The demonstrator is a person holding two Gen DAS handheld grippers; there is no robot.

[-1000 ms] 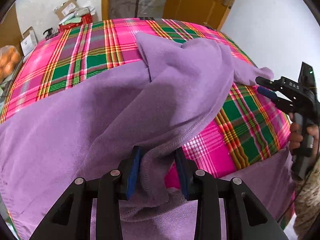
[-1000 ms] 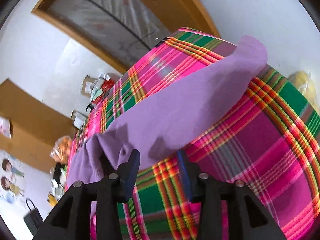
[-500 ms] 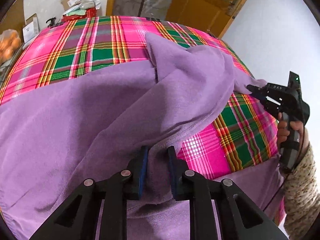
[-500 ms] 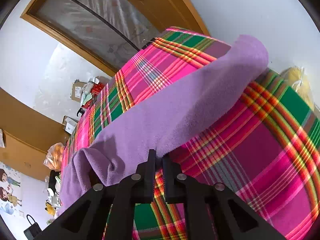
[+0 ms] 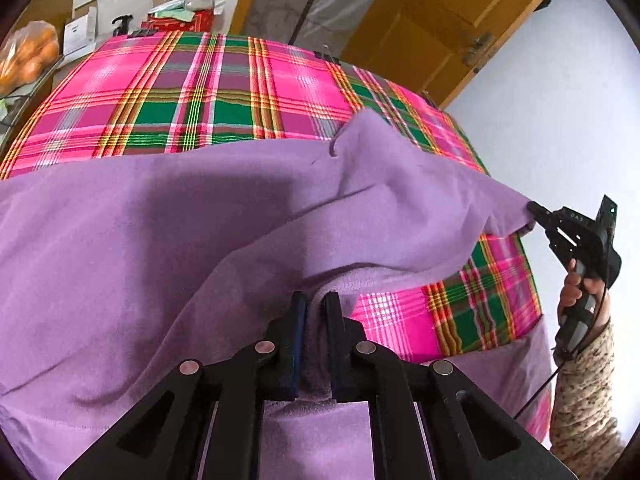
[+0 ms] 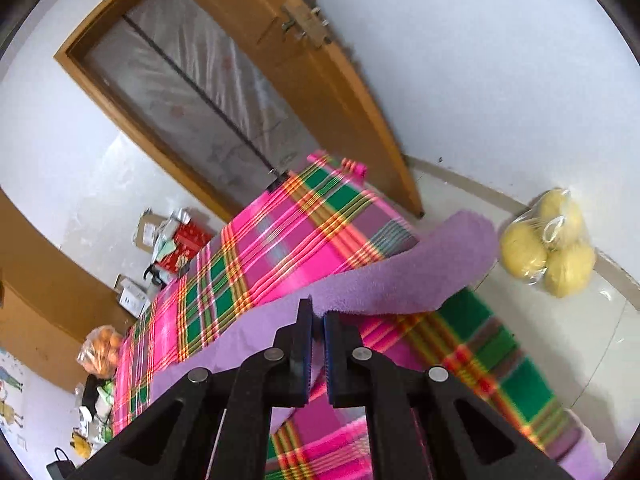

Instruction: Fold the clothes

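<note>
Sleeve (image 6: 452, 260) lifted; soft purple fleece (image 5: 160, 240)

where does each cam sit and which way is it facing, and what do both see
Left wrist: sits on the left gripper, looks down over its fingers, shut on the purple garment; the right gripper and hand show at the right edge.
Right wrist: sits on the right gripper, looks along the plaid cloth to the door; jaws pinch the garment's edge.
Shared: garment, plaid cloth, door.
</note>
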